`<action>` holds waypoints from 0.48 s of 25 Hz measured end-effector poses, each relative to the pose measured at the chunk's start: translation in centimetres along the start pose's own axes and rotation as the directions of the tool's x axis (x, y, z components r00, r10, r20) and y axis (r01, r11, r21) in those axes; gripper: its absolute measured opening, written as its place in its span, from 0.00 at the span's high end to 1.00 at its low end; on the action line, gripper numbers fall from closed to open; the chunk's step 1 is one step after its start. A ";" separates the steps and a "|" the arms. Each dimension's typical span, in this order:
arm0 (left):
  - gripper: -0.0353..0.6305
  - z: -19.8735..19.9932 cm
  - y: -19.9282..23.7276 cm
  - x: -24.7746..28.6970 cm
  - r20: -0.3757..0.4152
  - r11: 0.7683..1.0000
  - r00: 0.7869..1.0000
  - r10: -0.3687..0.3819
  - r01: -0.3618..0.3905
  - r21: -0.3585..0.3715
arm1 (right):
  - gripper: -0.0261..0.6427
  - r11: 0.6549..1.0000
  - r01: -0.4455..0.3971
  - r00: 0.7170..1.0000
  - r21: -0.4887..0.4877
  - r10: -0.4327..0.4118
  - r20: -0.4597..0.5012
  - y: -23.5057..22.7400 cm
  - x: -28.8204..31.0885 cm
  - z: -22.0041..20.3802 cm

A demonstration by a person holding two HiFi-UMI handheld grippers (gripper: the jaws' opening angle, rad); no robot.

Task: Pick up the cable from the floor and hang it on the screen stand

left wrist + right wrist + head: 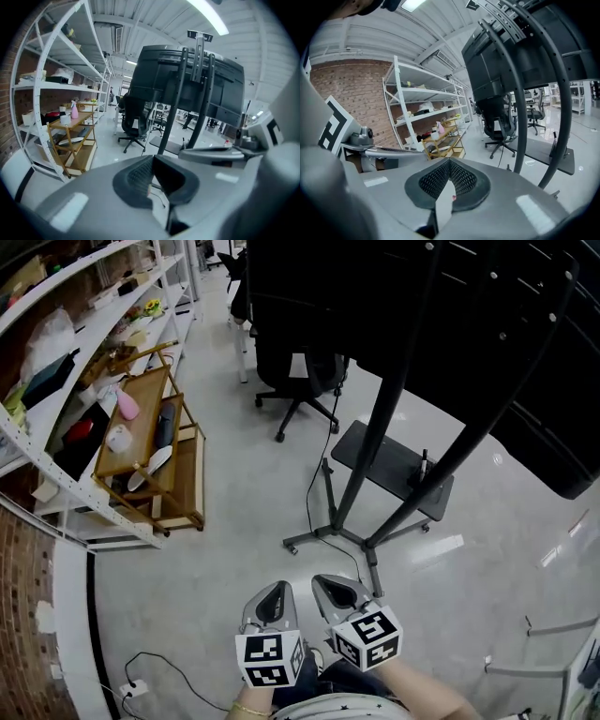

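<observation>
left gripper (152, 158): jaws pressed together, nothing held | right gripper (450, 161): jaws pressed together, nothing held | cable (308, 491): on the floor beside the screen stand (366, 451) base, apart from the 2 grippers

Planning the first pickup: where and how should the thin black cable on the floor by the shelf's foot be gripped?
Probably the cable, at its open curve clear of the white plug, from straight above with jaws across it: it lies thin and flat on the floor, leaving no side access.
</observation>
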State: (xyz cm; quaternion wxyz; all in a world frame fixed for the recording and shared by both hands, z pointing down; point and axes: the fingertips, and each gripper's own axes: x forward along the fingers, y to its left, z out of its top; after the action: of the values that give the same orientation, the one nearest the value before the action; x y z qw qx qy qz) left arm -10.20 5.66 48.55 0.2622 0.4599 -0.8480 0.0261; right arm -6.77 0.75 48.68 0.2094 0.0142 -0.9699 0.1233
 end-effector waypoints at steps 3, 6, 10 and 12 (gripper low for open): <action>0.94 0.5 2.5 4.7 -0.025 1.000 0.999 -0.022 0.022 -0.011 | 0.96 0.999 0.047 0.999 0.020 -0.047 -0.020 -3.2 4.4 0.3; 0.94 1.1 5.4 10.5 -0.053 0.998 0.997 -0.052 0.050 -0.026 | 0.96 0.991 0.110 0.993 0.070 -0.107 -0.041 -6.8 9.4 0.4; 0.94 1.7 9.1 19.5 -0.075 0.996 0.994 -0.082 0.080 -0.041 | 0.96 0.979 0.169 0.984 0.118 -0.161 -0.072 -11.9 17.0 0.0; 0.94 1.1 10.3 23.7 -0.085 0.994 0.990 -0.109 0.106 -0.040 | 0.96 0.972 0.205 0.977 0.111 -0.197 -0.078 -14.4 20.5 -0.7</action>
State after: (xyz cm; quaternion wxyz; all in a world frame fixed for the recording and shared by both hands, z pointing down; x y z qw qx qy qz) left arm -29.25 -6.92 60.75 0.3079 0.4988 -0.8100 0.0168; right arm -24.06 -12.55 61.07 0.2517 0.1205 -0.9470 0.1593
